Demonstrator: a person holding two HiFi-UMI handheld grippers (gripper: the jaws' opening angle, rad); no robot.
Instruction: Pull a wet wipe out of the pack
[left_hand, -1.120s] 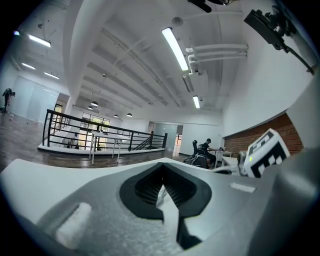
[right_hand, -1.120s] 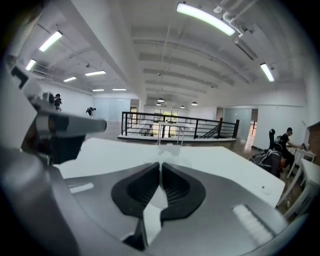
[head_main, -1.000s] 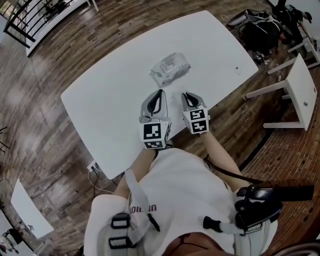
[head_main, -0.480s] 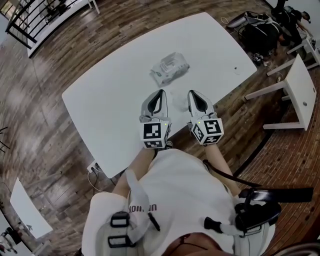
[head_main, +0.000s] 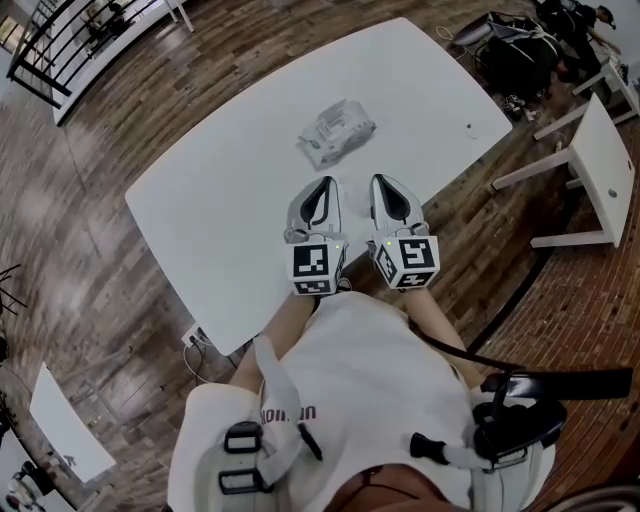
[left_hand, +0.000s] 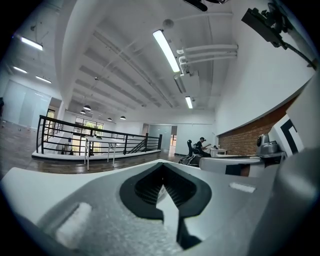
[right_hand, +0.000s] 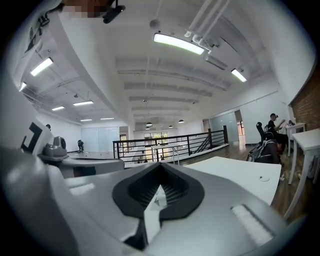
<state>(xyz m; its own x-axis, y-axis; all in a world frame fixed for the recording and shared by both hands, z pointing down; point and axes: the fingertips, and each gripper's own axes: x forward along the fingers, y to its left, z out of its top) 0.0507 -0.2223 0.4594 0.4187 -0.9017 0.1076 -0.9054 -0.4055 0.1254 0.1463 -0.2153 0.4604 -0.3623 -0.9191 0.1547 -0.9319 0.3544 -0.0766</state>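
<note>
Wet-wipe pack (head_main: 338, 131) on table (head_main: 220, 200), likely soft, light, slippery; best pinched at its top flap. Nearby, left gripper (head_main: 322, 183) and right gripper (head_main: 382, 181) hover, jaws together, empty.

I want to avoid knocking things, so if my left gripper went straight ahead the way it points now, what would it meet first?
Probably nothing nearby: the left gripper points almost level over the table, aimed toward the wipes pack but seemingly above it. Height is hard to judge.
</note>
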